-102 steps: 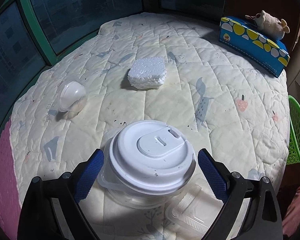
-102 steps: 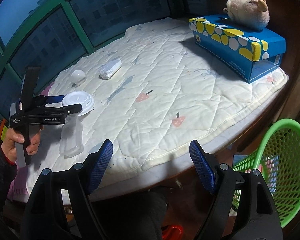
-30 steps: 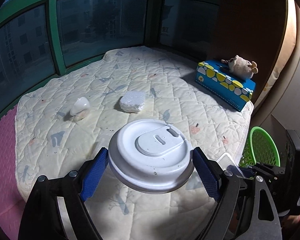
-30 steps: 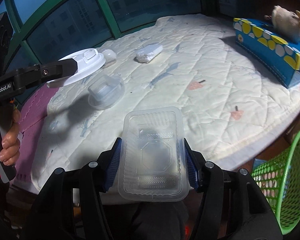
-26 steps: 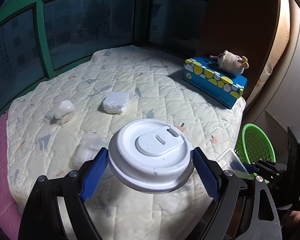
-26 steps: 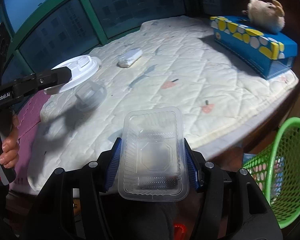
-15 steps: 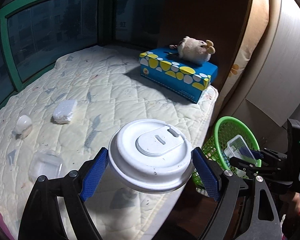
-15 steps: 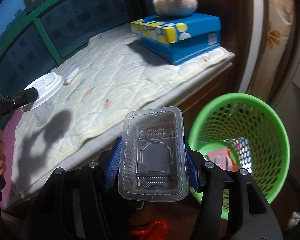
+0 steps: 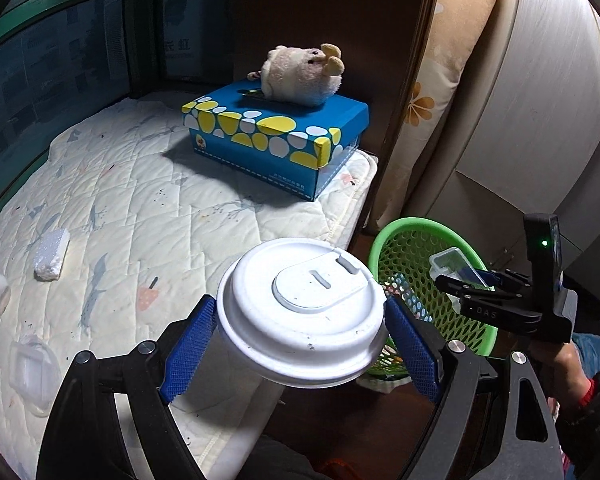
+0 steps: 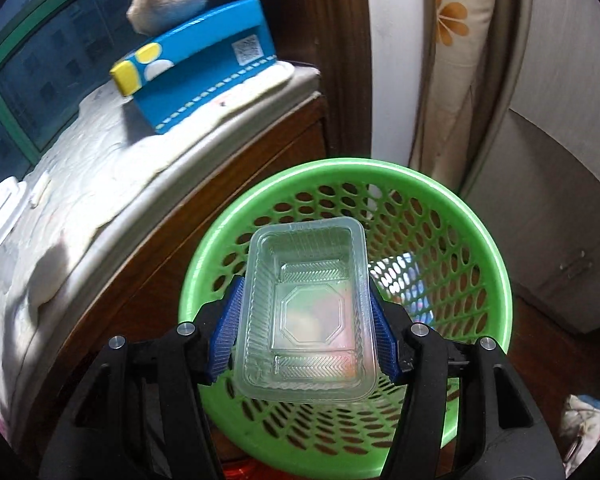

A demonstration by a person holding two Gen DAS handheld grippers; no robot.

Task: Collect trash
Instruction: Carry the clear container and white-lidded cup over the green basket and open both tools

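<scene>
We see our left black plastic two-finger gripper [image 9: 300,354] built of angular struts joined by round silver screws, each finger faced with a ribbed blue pad. Our right black plastic two-finger gripper [image 10: 306,336] has the same blue pads and silver screws; from the left wrist view its side carries faint pale lettering and a black upright block with a small green light. Our bare-skinned right hand [image 9: 556,364] emerges from a dark sleeve with a red edge.

Left gripper [image 9: 300,340] clamps round white plastic lid [image 9: 302,314] over quilt edge. Right gripper [image 9: 466,282] holds clear plastic tray [image 9: 450,264] above green mesh basket [image 9: 416,248].
</scene>
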